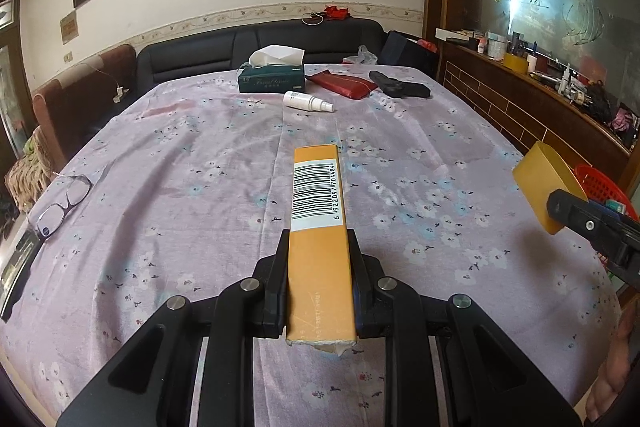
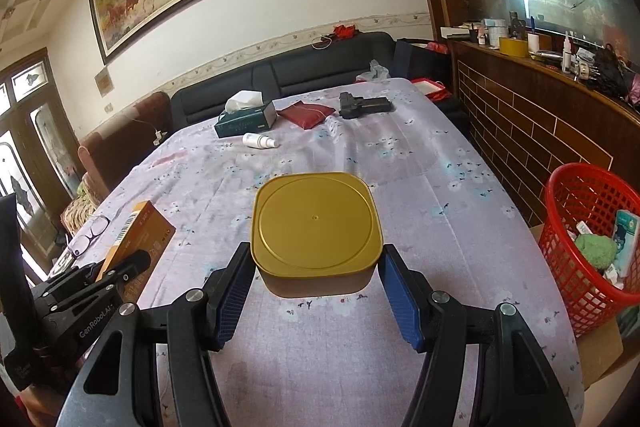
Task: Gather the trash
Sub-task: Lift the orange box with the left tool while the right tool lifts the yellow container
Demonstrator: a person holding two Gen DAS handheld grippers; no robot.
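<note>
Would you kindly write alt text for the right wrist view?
The right tongs grip a square gold container above a floral-clothed table. At left, the left tongs hold an orange box; a red basket holding trash stands at right.

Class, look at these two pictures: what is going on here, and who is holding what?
A person is clearing trash from a table covered in a flowered cloth, with tongs in each hand. The left tongs are shut on a narrow orange box with a barcode. The right tongs grip a square yellow tub, held off the cloth. A red basket with trash in it stands beside the table on the right. Neither item is in it yet.
</note>
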